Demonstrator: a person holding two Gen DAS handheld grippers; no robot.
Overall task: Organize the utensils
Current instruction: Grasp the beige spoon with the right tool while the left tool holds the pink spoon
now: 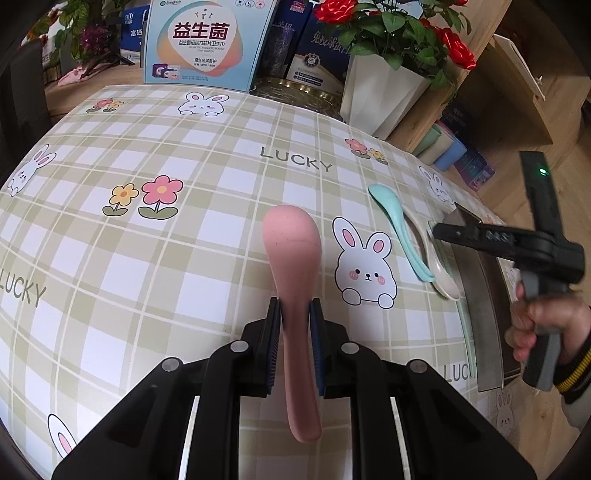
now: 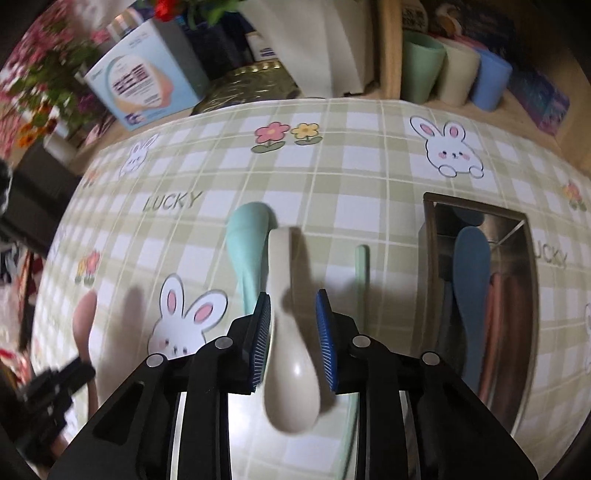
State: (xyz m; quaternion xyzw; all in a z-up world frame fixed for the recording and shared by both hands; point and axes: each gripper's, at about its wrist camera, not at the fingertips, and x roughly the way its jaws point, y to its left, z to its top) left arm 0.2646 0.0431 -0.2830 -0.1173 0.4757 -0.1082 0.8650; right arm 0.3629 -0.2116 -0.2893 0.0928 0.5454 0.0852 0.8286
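Item 1, left wrist view, lower centre: my left gripper (image 1: pixel 295 325), both blue pads pressed on the neck of a pink spoon (image 1: pixel 293 258). The spoon is matte and faintly speckled; its bowl points up the frame, its handle end hangs toward the lower edge, above the tablecloth (image 1: pixel 147 155).

Item 2, right wrist view, lower centre: my right gripper (image 2: pixel 293 332), jaws partly closed around a cream spoon (image 2: pixel 290 332). The left pad appears to touch it; a gap shows at the right pad, so I cannot tell whether the grip is firm. The spoon is glossy, bowl toward the bottom edge, handle pointing up the frame.

Item 3, right wrist view only: a metal tray (image 2: pixel 532 280) at the right, holding a blue spoon (image 2: pixel 471 280) and reddish-brown handles. The left view gives just its edge at the right.

Item 4, centre: a mint spoon (image 2: pixel 247 243), just left of the cream one and partly under it; a pale green stick (image 2: pixel 361 273) lies on the cloth to the right.

Item 5, left wrist view only, upper frame: a printed box (image 1: pixel 207 40) and red roses (image 1: pixel 391 22) in a white pot.
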